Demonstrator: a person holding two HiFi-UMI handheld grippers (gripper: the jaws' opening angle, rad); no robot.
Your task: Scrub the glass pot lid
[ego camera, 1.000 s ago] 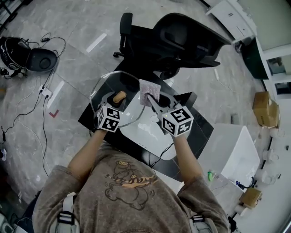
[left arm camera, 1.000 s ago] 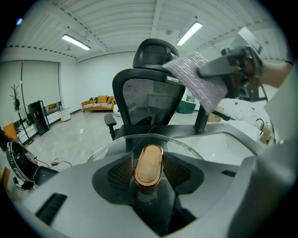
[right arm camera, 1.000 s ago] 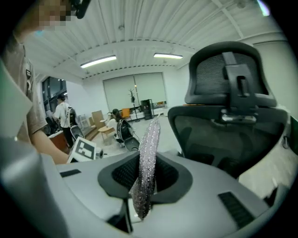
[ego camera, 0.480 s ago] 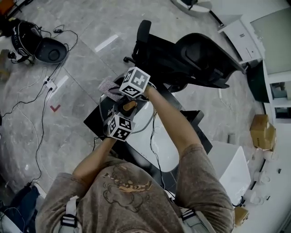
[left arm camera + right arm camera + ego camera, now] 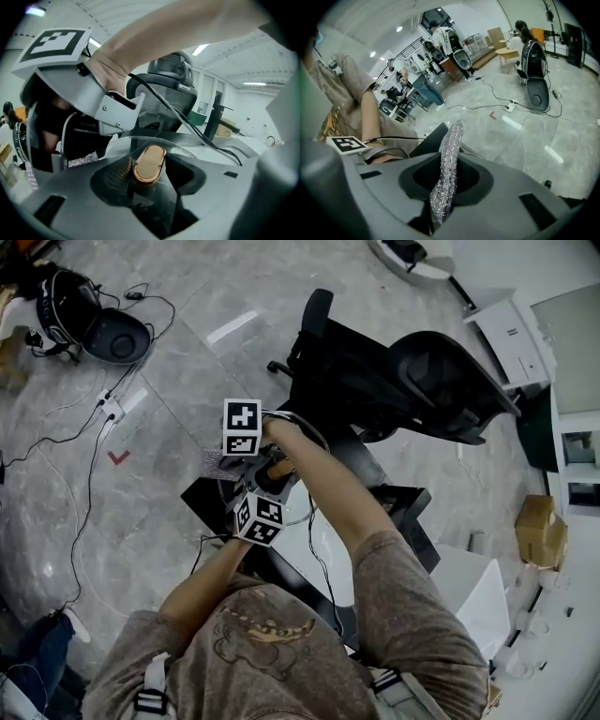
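The glass pot lid (image 5: 154,137) stands on edge in the air in front of me, its gold knob (image 5: 278,468) pointing at my left gripper (image 5: 268,486). In the left gripper view the knob (image 5: 149,164) sits between the jaws of my left gripper (image 5: 147,178). Those jaws are opening, and the pads still look closed against it. My right gripper (image 5: 225,457) has crossed above the left one. It is shut on a silvery scrubbing cloth (image 5: 447,164), which hangs at the lid's left edge (image 5: 214,463).
A black office chair (image 5: 422,381) stands just behind the black table (image 5: 398,507). To the right are a white cabinet (image 5: 473,587) and a cardboard box (image 5: 539,526). Cables and a black helmet (image 5: 94,320) lie on the floor to the left. People stand far off in the right gripper view.
My right gripper carried the cloth from the lid's right side across to its left, crossing over my left arm. The left gripper kept the lid by its knob and turned it more upright.
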